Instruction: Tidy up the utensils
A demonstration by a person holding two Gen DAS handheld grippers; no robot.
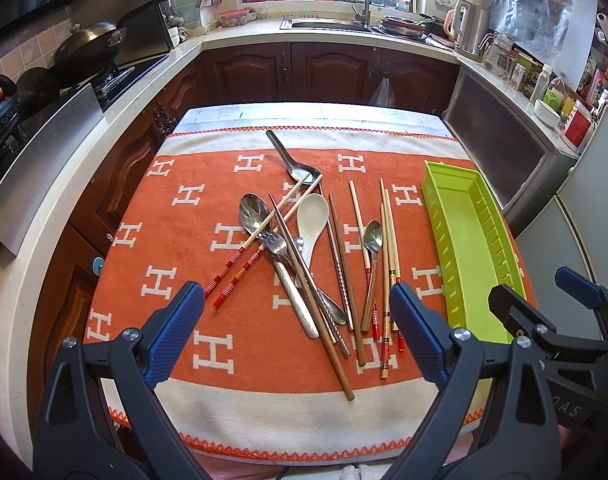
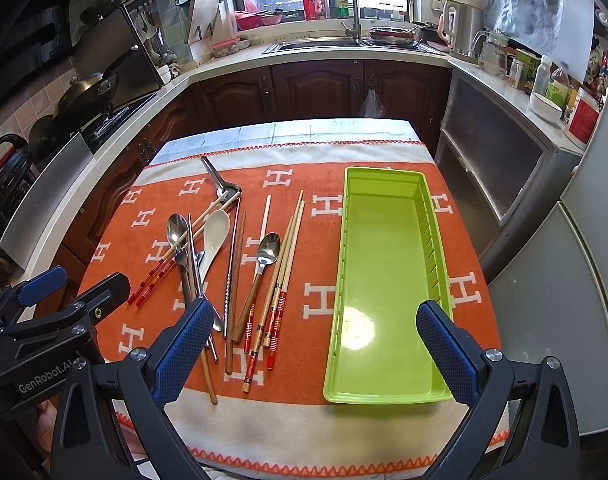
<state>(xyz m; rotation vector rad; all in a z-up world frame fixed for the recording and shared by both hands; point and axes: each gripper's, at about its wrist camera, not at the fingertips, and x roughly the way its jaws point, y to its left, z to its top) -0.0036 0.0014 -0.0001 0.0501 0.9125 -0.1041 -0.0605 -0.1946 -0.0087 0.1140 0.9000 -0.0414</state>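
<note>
While both grippers hang above near edge of table, noted: orange blanket [image 1: 175,216] with white H pattern, cream borders and zigzag stitched hem, spread over table. Green plastic tray [image 2: 384,394], long, slotted walls, nothing in it, lying on blanket. Left of tray, loose heap of utensils: white ceramic spoon [image 2: 215,232] in middle of heap, steel spoon [image 2: 268,249] nearer tray, fork [image 1: 272,242], second steel spoon [image 1: 252,210] at far-left side, dark ladle-type spoon [image 1: 299,168] beyond heap. Red-banded chopsticks [image 1: 233,276] crossing left part of heap; more wooden chopsticks [image 2: 277,280] just left of tray; metal chopsticks [image 2: 231,280] between.

Beyond tray: dark wood cabinets, pale countertop, sink with steel faucet [image 2: 350,4] under window, wok [image 1: 87,40] on stove far left, kettle [image 2: 462,28] and jars to right.

Writing: "GenRobot.AI" readable on left gripper body in right wrist view; partial letters, possibly "DAS", on right gripper body in left wrist view.

Left gripper [image 1: 297,314] spread wide, over heap, pinching nothing. Right gripper [image 2: 316,328] spread wide, over tray's near end, pinching nothing.
</note>
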